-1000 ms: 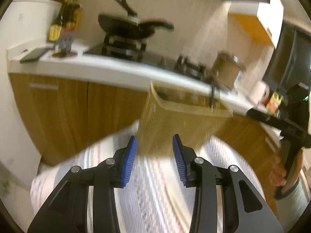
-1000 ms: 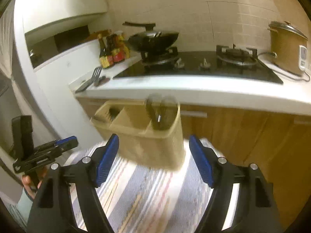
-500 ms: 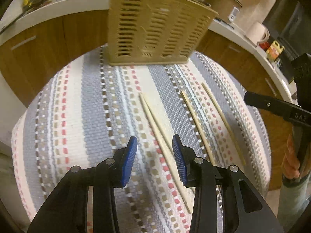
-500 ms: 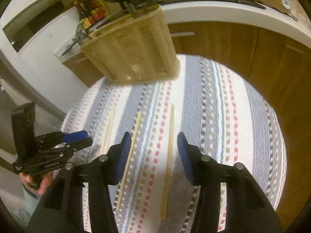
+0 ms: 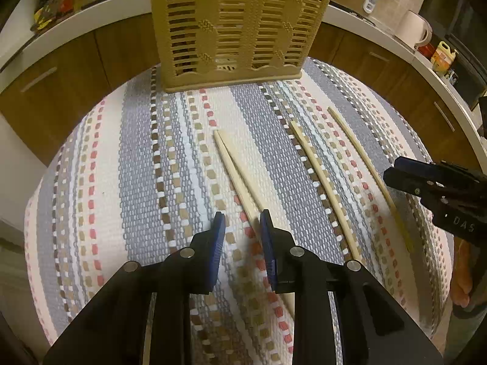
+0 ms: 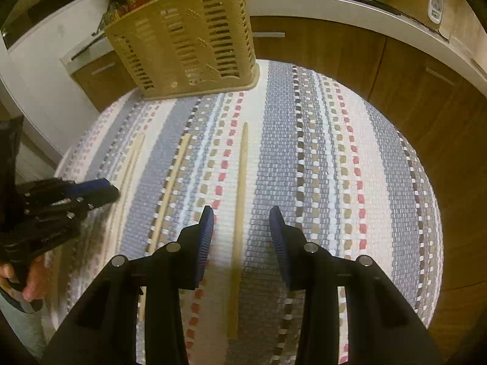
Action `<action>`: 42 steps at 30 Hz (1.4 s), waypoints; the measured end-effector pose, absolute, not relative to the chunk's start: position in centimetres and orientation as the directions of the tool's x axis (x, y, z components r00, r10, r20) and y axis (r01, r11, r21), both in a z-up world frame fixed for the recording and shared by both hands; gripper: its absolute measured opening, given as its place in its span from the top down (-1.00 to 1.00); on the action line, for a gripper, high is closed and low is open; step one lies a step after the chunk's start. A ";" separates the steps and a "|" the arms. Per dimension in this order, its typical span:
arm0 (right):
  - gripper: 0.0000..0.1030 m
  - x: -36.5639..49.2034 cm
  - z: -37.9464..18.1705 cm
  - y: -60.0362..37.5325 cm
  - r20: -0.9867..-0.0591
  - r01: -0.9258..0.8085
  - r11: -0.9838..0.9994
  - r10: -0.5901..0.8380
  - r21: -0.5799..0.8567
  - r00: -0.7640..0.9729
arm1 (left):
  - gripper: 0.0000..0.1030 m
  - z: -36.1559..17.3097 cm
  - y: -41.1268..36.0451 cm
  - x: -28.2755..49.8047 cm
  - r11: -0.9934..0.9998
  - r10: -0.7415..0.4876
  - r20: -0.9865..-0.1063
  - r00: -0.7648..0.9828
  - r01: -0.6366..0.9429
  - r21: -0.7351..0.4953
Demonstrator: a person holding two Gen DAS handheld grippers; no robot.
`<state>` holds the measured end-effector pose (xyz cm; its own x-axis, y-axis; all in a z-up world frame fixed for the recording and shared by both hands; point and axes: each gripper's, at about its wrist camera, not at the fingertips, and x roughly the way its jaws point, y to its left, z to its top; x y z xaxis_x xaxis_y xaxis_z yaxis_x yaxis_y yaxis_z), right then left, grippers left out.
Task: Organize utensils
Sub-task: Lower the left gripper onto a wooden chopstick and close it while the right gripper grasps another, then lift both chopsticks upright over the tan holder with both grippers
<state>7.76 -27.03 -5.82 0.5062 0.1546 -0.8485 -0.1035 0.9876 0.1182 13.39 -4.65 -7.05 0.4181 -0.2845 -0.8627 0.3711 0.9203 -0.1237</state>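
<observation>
Chopsticks lie loose on a striped woven cloth (image 5: pixel 146 164) that covers the desk; in the left wrist view a pair of chopsticks (image 5: pixel 236 172) runs from mid-frame down toward the lower centre, the two sticks touching at their upper ends and lying side by side, a single chopstick (image 5: pixel 322 182) lies to the right of them, and another thin chopstick (image 5: pixel 369 173) lies further right, near the frame's right edge; the left tongs (image 5: pixel 242 228) sit low in the centre of that view with their blue pads spread a little apart, the pair of chopsticks passing between them, and whether the pads touch the wood cannot be told; a tan slotted utensil basket (image 5: pixel 234 27) stands upright at the top centre, at the far edge of the cloth, well apart from the sticks; behind it runs a white counter (image 5: pixel 91 12) over wooden cabinet doors; the right tongs (image 5: pixel 432 188) show as a black shape at the right edge of the same view, beside the thin chopstick; in the right wrist view those tongs (image 6: pixel 242 228) stand spread wide at the lower centre, straddling one chopstick that runs straight up the middle of the frame, with clear gaps on both sides, holding nothing; the basket stands at the upper left there, and the left tongs appear at the left edge, over the sticks on that side.
</observation>
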 end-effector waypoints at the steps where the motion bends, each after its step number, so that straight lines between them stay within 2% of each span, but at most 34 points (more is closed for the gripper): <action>1: 0.32 8.0 -6.0 -27.0 -0.856 -0.105 0.988 0.154 0.117 0.494 | 0.57 -7.1 -5.0 13.6 0.922 -0.277 -0.865 0.418 0.370 -0.117; 7: 0.35 9.8 -6.6 -26.8 -0.898 -0.127 0.986 0.152 0.109 0.413 | 0.57 -7.1 -6.5 15.8 0.924 -0.239 -0.884 0.402 0.373 -0.080; 8: 0.42 10.4 -6.7 -26.8 -0.907 -0.131 0.985 0.156 0.113 0.392 | 0.59 -7.2 -6.9 16.3 0.923 -0.235 -0.886 0.399 0.378 -0.075; 11: 0.44 11.7 -6.5 -27.0 -0.920 -0.119 0.985 0.161 0.126 0.357 | 0.79 -7.3 -7.1 16.8 0.926 -0.206 -0.895 0.395 0.375 -0.048; 13: 0.45 12.5 -6.5 -26.8 -0.929 -0.119 0.985 0.159 0.126 0.335 | 0.83 -7.3 -7.3 17.2 0.922 -0.194 -0.899 0.392 0.386 -0.030; 18: 0.45 13.8 -6.6 -24.5 -0.958 -0.168 0.986 0.063 0.016 0.280 | 0.89 -7.3 -7.5 17.6 0.919 -0.192 -0.905 0.381 0.394 -0.029; 20: 0.55 14.2 -6.6 -23.8 -0.966 -0.185 0.982 0.020 -0.029 0.257 | 0.91 -7.3 -7.0 17.9 0.919 -0.206 -0.909 0.362 0.390 -0.053; 23: 0.73 14.6 -6.6 -23.4 -0.975 -0.197 0.980 0.006 -0.038 0.220 | 0.92 -7.1 -6.0 18.5 0.916 -0.235 -0.916 0.325 0.390 -0.096; 27: 0.87 15.2 -6.8 -22.7 -0.981 -0.209 0.977 0.012 -0.029 0.191 | 0.88 -7.1 -5.9 19.1 0.901 -0.238 -0.937 0.255 0.417 -0.115; 34: 0.91 15.4 -6.6 -22.6 -0.978 -0.225 0.974 0.030 -0.017 0.207 | 0.92 -7.3 -7.7 19.7 0.883 -0.193 -0.954 0.227 0.464 -0.068; 37: 0.92 14.9 -5.6 -23.4 -0.965 -0.213 0.976 0.091 0.037 0.247 | 0.93 -6.8 -7.3 19.5 0.897 -0.231 -0.933 0.277 0.433 -0.094; 42: 0.92 12.9 -2.2 -24.8 -0.896 -0.230 0.962 0.230 0.149 0.379 | 0.93 -3.1 -4.0 17.9 0.895 -0.405 -0.803 0.438 0.371 -0.249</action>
<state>12.89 -24.80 -2.16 0.3788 0.2300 -0.8964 -0.2302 0.9616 0.1495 17.93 -4.02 -3.07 0.4384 -0.4047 -0.8025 0.3707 0.8948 -0.2488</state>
